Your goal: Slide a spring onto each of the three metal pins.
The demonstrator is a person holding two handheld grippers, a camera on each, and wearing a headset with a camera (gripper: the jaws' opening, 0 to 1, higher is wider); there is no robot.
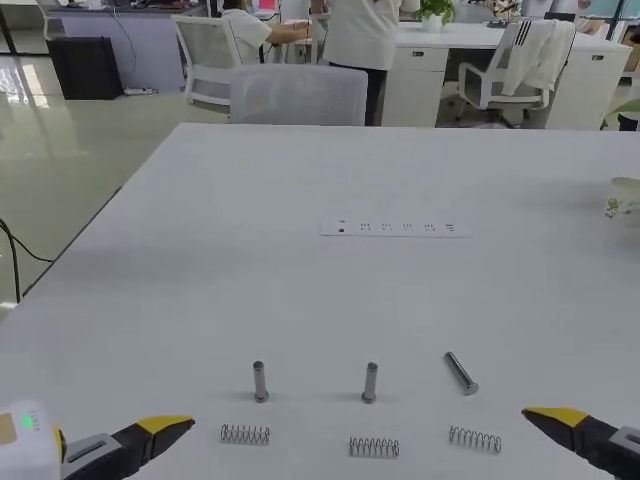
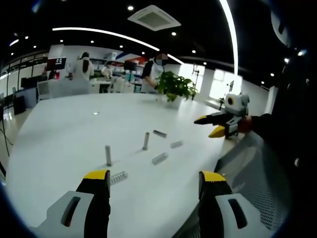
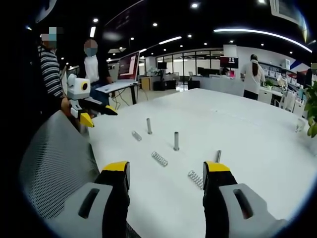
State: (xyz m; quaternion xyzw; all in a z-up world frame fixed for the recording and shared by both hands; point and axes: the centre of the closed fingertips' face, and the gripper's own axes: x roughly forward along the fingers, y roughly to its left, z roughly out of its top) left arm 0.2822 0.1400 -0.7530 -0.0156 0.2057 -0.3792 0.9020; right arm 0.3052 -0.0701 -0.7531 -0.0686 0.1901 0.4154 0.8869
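Yellow-tipped, left gripper (image 2: 153, 176) and right gripper (image 3: 166, 166) are hovering spread, empty, at six o'clock over the white table (image 1: 300, 200); two silver metal pins (image 1: 260, 382) are standing, a third lying at their three o'clock; three coiled wire springs (image 1: 374, 447) are lying loose at the pins' six o'clock.

Three short grey metal pins sit in a row. The left pin (image 1: 260, 382) and middle pin (image 1: 370, 382) stand upright on their wider ends. The right pin (image 1: 461, 373) lies on its side at an angle. Near each pin, on the person's side, a thin coil spring lies flat and crosswise, apart from the pin: left spring (image 1: 245, 434), middle spring (image 1: 374, 447), right spring (image 1: 475, 439).
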